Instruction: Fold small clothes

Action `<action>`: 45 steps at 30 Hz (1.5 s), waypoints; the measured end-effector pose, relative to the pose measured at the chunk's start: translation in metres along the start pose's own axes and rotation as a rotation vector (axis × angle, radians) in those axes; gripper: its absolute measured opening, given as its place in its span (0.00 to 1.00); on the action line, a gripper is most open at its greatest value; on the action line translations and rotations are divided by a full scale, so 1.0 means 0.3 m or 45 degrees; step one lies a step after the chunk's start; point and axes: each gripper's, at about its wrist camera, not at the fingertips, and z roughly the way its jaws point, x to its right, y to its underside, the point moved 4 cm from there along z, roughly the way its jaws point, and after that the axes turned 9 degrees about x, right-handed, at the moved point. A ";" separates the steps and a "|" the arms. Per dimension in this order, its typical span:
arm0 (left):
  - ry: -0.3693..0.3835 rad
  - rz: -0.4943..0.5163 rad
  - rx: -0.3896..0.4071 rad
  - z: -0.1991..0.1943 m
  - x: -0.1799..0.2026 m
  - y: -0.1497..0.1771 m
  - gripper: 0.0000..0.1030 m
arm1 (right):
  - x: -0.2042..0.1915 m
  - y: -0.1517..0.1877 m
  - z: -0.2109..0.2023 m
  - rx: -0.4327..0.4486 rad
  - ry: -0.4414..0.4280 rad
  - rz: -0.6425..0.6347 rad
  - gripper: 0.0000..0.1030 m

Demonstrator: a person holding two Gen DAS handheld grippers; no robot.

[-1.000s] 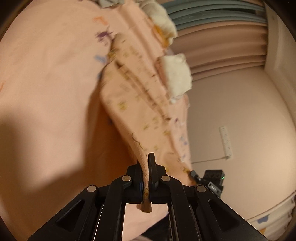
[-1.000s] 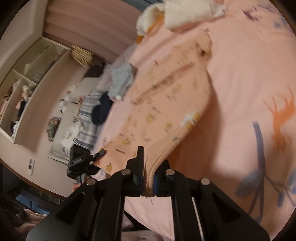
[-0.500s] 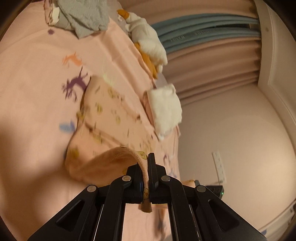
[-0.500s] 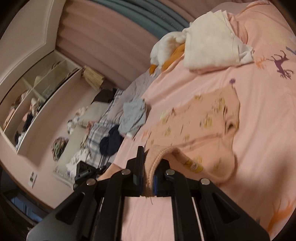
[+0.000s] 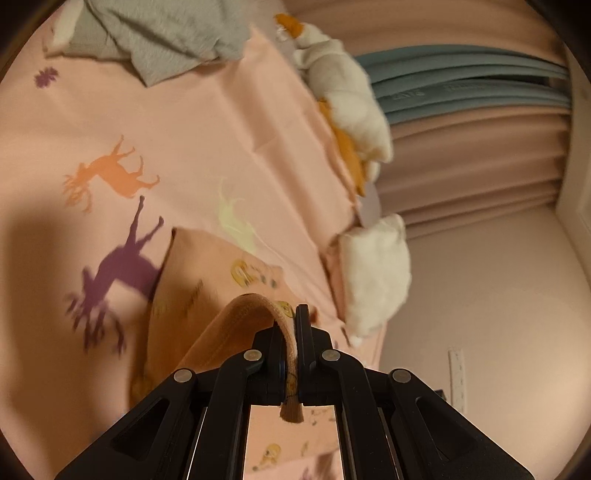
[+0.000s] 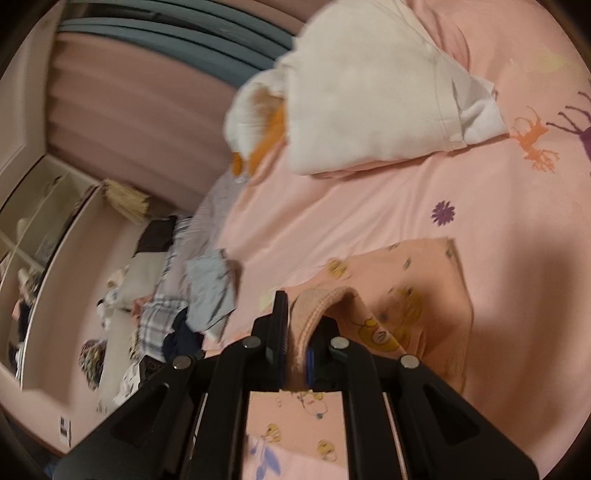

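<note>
Left wrist view first: my left claw (image 5: 291, 354) is clamped tight on the ribbed hem of the garment (image 5: 207, 273), a small peach piece printed with yellow cartoon figures. Over on the right wrist view, my right claw (image 6: 295, 332) pinches the same ribbed edge at its other corner, jaws closed on the cloth. The hem arches up from each claw and the rest of the garment lies flat on the bedsheet (image 5: 177, 147) just ahead.

It looks light and floppy to me, a soft knit that drapes wherever I carry it, no stiffness at all. The ribbed band is the thickest part, so I reckon the two hem corners are the right places to hold; a thinner pinch could slip.

Beyond it, the sheet is pink with deer and flower prints, soft and a little wrinkled, so a fold may not lie crisp. Further off sits a white folded pile (image 6: 373, 85), with a white-and-orange plush (image 6: 255, 122) beside it, and a grey cloth (image 5: 159, 33) at the far side. Behind the bed hang pink and blue curtains (image 5: 472, 147); more clothes (image 6: 192, 306) lie heaped by the shelves.
</note>
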 end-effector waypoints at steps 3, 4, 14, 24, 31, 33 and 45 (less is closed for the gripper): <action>-0.075 -0.031 -0.026 0.088 -0.053 -0.031 0.00 | 0.062 -0.028 0.077 -0.039 0.073 0.037 0.09; -0.096 -0.043 -0.034 0.110 -0.066 -0.038 0.00 | 0.084 -0.034 0.098 -0.051 0.097 0.050 0.10; -0.184 -0.253 -0.202 0.209 -0.167 -0.055 0.04 | 0.209 -0.041 0.163 -0.266 0.164 0.232 0.42; -0.122 -0.487 0.149 0.103 -0.241 -0.147 0.32 | 0.282 -0.164 0.075 0.050 0.037 0.502 0.47; -0.295 0.176 -0.019 0.020 -0.070 -0.019 0.32 | 0.082 -0.033 -0.013 -0.166 0.233 -0.232 0.36; -0.331 0.396 -0.077 -0.001 -0.017 0.077 0.32 | 0.042 0.036 -0.030 -0.219 0.314 -0.436 0.23; -0.482 0.923 -0.179 -0.039 -0.041 0.444 0.25 | 0.070 0.342 -0.125 -0.365 0.546 -0.904 0.14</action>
